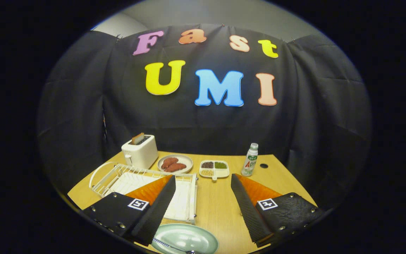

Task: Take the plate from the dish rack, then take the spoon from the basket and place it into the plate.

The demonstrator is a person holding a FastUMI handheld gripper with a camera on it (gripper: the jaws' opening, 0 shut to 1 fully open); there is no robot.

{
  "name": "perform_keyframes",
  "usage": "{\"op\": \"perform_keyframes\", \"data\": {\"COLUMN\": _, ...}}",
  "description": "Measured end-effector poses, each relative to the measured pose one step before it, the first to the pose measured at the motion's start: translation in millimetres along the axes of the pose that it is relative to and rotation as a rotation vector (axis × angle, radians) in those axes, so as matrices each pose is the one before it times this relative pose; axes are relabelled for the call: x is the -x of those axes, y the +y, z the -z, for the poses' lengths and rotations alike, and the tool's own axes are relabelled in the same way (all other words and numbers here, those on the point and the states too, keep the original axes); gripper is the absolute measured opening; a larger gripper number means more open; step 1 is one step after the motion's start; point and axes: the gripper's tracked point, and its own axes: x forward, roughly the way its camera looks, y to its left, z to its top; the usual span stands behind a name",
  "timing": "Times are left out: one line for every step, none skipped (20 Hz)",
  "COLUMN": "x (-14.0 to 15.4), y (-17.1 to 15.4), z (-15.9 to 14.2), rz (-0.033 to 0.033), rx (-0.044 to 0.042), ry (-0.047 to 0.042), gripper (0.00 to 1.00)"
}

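I am holding my jaws [203, 208] wide apart, gripping nothing. The pale green round plate [189, 240] is lying on the wooden worktop [217, 204], seemingly carrying the metal spoon [173, 246]; task looking done.

bottle [250, 160] label too small to read — fingers [155, 208] bear square code markers

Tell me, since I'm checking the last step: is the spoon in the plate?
In. The spoon lies in the plate, between the open gripper's fingers, which hold nothing.
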Motion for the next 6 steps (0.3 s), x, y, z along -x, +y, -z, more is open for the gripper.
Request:
{"op": "perform_keyframes", "data": {"x": -0.56, "y": -6.32, "z": -14.86, "rz": 0.00346, "rx": -0.00193, "ry": -0.03695, "gripper": 0.96}}
{"op": "perform_keyframes", "data": {"x": -1.08, "y": -7.96, "z": -17.72, "rz": 0.01329, "rx": -0.0073, "ry": -0.04416, "gripper": 0.96}}
{"op": "perform_keyframes", "data": {"x": -1.6, "y": -7.74, "z": -12.52, "rz": 0.01267, "rx": -0.00692, "ry": -0.03135, "gripper": 0.97}}
{"op": "perform_keyframes", "data": {"x": -1.76, "y": -6.13, "z": -12.04, "rz": 0.0076, "rx": -0.00504, "ry": -0.02681, "gripper": 0.96}}
{"op": "perform_keyframes", "data": {"x": -2.19, "y": -4.64, "z": -7.27, "rz": 0.00213, "rx": -0.00216, "ry": -0.0226, "gripper": 0.96}}
{"op": "perform_keyframes", "data": {"x": -1.58, "y": -5.93, "z": -7.9, "rz": 0.00621, "rx": 0.00024, "ry": -0.01802, "gripper": 0.96}}
